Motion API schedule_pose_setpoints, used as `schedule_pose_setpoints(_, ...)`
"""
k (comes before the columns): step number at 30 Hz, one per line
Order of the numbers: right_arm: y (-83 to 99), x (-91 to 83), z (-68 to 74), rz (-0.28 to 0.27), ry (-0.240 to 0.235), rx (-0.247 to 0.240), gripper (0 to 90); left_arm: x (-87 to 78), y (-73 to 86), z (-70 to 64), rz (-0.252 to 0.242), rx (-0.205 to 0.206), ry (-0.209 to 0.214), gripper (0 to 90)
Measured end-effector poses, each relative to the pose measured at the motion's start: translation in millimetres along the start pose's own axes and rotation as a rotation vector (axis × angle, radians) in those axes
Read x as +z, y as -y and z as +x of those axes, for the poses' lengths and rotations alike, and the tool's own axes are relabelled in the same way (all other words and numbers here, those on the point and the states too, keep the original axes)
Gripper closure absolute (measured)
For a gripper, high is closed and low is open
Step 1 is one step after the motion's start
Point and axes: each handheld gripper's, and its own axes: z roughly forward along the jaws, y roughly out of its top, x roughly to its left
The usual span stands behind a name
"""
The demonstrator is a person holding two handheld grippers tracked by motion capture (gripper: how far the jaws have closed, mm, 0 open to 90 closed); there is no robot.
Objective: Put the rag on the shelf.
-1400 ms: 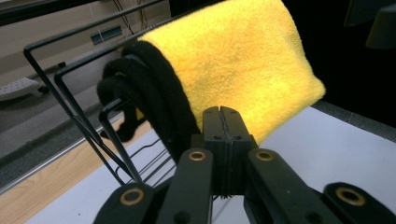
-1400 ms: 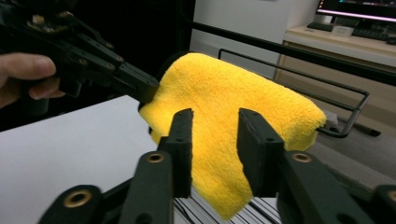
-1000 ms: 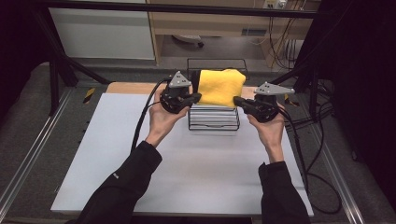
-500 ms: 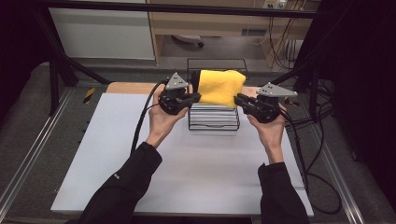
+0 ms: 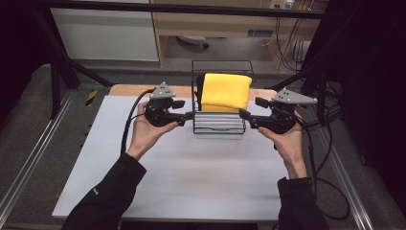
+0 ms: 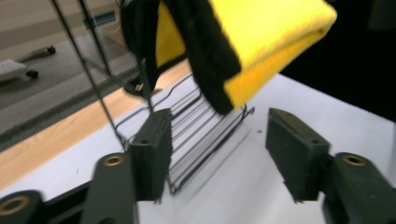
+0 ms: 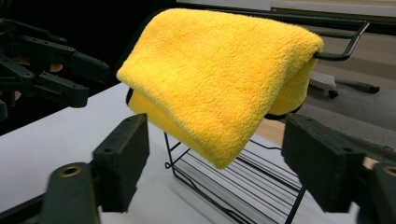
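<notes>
A folded yellow towel (image 5: 226, 91) hangs over the top bar of a black wire rack (image 5: 218, 125) at the back middle of the table. My left gripper (image 5: 186, 110) sits just left of the rack, open, with nothing between its fingers. The right gripper (image 5: 249, 112) mirrors it at the rack's right side, also open and holding nothing. In the left gripper view the towel (image 6: 261, 42) hangs above and beyond the left gripper (image 6: 219, 154), over the rack's wires (image 6: 196, 135). In the right gripper view the towel (image 7: 219, 79) drapes ahead of the right gripper (image 7: 217, 163), with the left gripper (image 7: 56, 70) at far left.
The white tabletop (image 5: 201, 172) stretches wide in front of the rack. A wooden strip (image 5: 129, 90) runs along its back edge. Cables (image 5: 325, 143) trail off the right side. A small yellow and black tool (image 5: 91, 97) lies beyond the table's left edge.
Both grippers have drawn back from the towel, down and outward to the rack's sides. The towel now hangs squarer on the rack.
</notes>
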Motion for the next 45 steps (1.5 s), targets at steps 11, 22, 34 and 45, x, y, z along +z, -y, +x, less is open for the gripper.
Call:
schedule_pose_setpoints(11, 26.5, -2.1, 7.6, 0.038, 0.002, 0.004, 5.0, -29.0, 55.3, 5.7, 0.052, -0.010, -0.029, 17.6)
schedule_pose_setpoints(22, 69.9, -1.3, 6.6, 0.103, -0.020, 0.056, 1.3, -45.6, 126.0, 11.8, 0.106, -0.068, -0.070, 9.7)
schedule_pose_setpoints(34, 133.0, 1.3, 3.5, 0.195, -0.051, 0.079, 0.7, -64.9, 181.1, 23.0, 0.130, -0.099, -0.130, 9.8)
schedule_pose_setpoints(45, 171.8, -12.1, -7.4, 0.250, -0.072, 0.092, 0.7, -80.7, 209.5, 30.5, 0.127, -0.138, -0.140, 9.9)
